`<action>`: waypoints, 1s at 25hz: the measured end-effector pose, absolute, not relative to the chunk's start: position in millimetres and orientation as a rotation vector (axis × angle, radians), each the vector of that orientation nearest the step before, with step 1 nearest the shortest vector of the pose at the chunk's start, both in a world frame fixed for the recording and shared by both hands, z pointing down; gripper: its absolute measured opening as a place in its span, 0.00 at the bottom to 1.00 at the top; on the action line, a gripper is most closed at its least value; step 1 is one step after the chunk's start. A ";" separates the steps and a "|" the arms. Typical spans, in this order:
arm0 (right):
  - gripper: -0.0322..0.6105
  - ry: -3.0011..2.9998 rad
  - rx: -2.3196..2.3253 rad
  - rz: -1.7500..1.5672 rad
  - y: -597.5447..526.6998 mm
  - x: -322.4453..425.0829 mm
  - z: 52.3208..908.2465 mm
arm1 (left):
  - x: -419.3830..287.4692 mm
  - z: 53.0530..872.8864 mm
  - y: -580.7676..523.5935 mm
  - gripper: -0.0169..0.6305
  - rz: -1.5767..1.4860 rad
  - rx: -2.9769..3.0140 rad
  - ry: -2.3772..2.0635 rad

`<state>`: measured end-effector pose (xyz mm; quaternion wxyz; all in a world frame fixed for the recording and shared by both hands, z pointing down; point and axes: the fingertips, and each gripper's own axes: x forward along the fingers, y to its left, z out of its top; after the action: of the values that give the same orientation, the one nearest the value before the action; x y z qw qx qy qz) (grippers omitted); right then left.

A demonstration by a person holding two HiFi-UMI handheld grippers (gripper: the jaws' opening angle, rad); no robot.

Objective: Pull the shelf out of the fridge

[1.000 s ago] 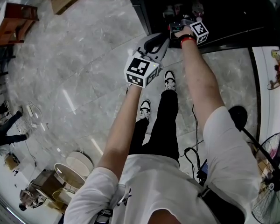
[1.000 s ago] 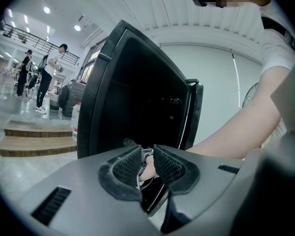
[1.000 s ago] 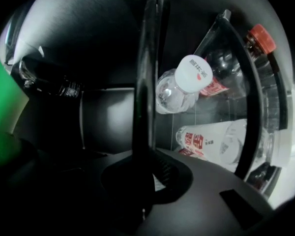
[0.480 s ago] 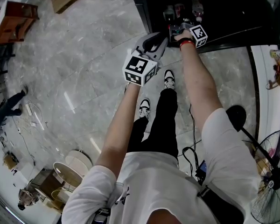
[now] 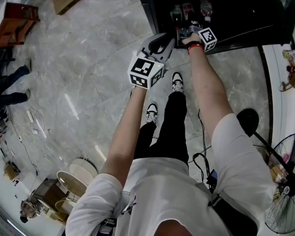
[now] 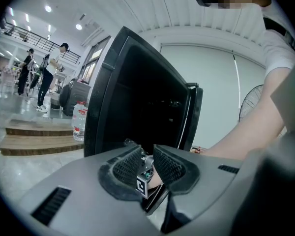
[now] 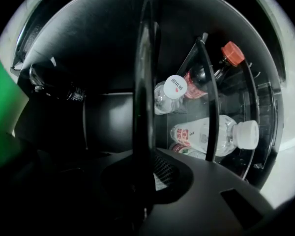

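Note:
The black fridge [image 5: 236,14] stands open ahead of me. In the right gripper view, the dark front edge of the shelf [image 7: 143,82] runs upright between the jaws of my right gripper [image 7: 146,173], which is shut on it. In the head view my right gripper [image 5: 187,32] reaches into the fridge opening. My left gripper [image 5: 160,43] hangs in the air just left of it, outside the fridge. Its pads [image 6: 128,163] stand slightly apart with nothing between them, and my right gripper's marker cube [image 6: 142,185] shows through the gap.
Bottles lie in the door rack beside the shelf: a clear one with a white cap [image 7: 211,134], another white-capped one [image 7: 169,95], and a red-capped one [image 7: 221,58]. A standing fan [image 5: 285,191] is at my right. A water jug [image 6: 79,122] stands on wooden steps.
Both grippers have barely moved; the right one stays on the shelf edge. A person at the left of the floor has walked toward the back.

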<state>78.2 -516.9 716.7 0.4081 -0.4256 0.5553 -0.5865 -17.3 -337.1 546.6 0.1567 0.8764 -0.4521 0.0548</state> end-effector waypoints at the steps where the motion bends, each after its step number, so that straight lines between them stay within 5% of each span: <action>1: 0.11 1.398 -1.073 -1.480 -515.4 78.5 716.7 | -17.3 545.8 -336.7 0.17 0.158 2.509 -1.294; 25: 0.11 1.364 -1.071 -1.502 -468.4 82.8 713.6 | -16.3 527.8 -323.3 0.17 0.167 2.515 -1.285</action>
<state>82.8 -468.4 713.6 0.4113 -0.4254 0.5419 -0.5968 -16.3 -323.3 527.8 0.1556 0.8781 -0.4487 0.0584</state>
